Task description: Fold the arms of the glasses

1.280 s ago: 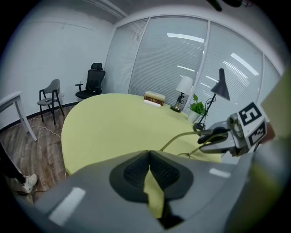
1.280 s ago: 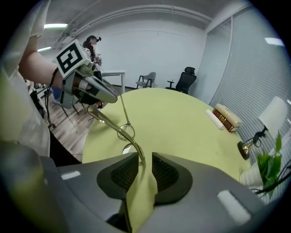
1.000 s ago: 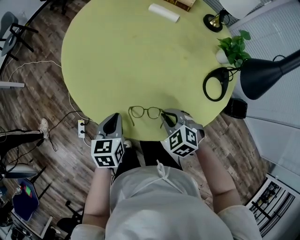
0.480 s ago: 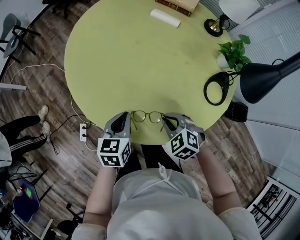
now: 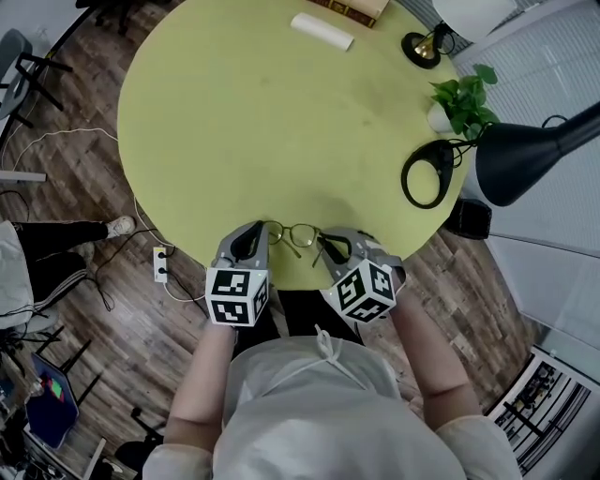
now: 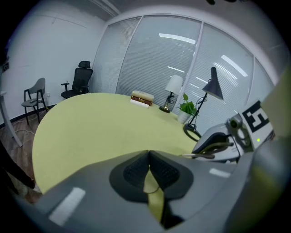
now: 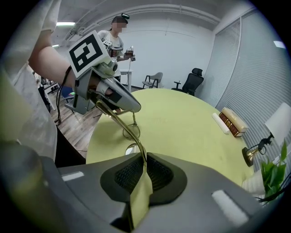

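Thin-framed glasses (image 5: 295, 234) lie near the front edge of the round yellow-green table (image 5: 272, 122). My right gripper (image 5: 333, 247) is shut on their right arm; in the right gripper view the olive arm (image 7: 119, 123) runs up out of the closed pads (image 7: 157, 172), past the lenses (image 7: 131, 133). My left gripper (image 5: 251, 236) sits at the frame's left end with its jaws (image 6: 148, 152) together. A thin line shows in the gap behind its pads; I cannot tell if the left arm is pinched. The right gripper (image 6: 213, 146) shows from the left gripper view with the arm in it.
A black desk lamp with ring base (image 5: 429, 171), a potted plant (image 5: 461, 98), a small brass lamp (image 5: 424, 45), a white roll (image 5: 322, 30) and books (image 5: 356, 7) stand at the table's far side. A person (image 7: 117, 36) stands beyond; office chairs (image 6: 82, 79) line the wall.
My left gripper has moved right, in toward the left end of the glasses. The right gripper has stayed put with the arm in its jaws.
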Demonstrator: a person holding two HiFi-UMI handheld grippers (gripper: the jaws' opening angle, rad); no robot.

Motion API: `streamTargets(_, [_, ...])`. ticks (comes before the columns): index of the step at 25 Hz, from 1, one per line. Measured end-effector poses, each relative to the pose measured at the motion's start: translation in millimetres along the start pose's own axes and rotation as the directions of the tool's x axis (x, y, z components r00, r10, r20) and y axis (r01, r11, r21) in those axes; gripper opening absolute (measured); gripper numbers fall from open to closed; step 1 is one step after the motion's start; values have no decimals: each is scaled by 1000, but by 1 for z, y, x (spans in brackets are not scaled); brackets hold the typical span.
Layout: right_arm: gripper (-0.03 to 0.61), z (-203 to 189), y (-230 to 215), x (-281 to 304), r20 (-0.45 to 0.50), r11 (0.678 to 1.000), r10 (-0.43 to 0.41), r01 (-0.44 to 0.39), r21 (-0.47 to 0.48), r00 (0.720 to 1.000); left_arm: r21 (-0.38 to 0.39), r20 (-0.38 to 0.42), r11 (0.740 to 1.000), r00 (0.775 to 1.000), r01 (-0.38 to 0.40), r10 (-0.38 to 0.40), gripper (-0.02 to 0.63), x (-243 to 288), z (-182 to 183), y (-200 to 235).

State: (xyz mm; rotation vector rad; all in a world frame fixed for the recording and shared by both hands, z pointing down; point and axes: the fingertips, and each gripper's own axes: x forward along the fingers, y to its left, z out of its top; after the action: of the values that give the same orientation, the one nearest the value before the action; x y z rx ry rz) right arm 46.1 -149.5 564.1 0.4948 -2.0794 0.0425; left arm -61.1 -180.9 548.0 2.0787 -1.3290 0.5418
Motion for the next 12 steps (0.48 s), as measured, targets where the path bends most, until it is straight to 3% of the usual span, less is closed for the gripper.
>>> streamTargets(12, [26, -8, -3, -1, 6, 1000, 18, -18, 17, 1000, 21, -68, 1000, 998, 7, -5, 6, 32, -22, -10])
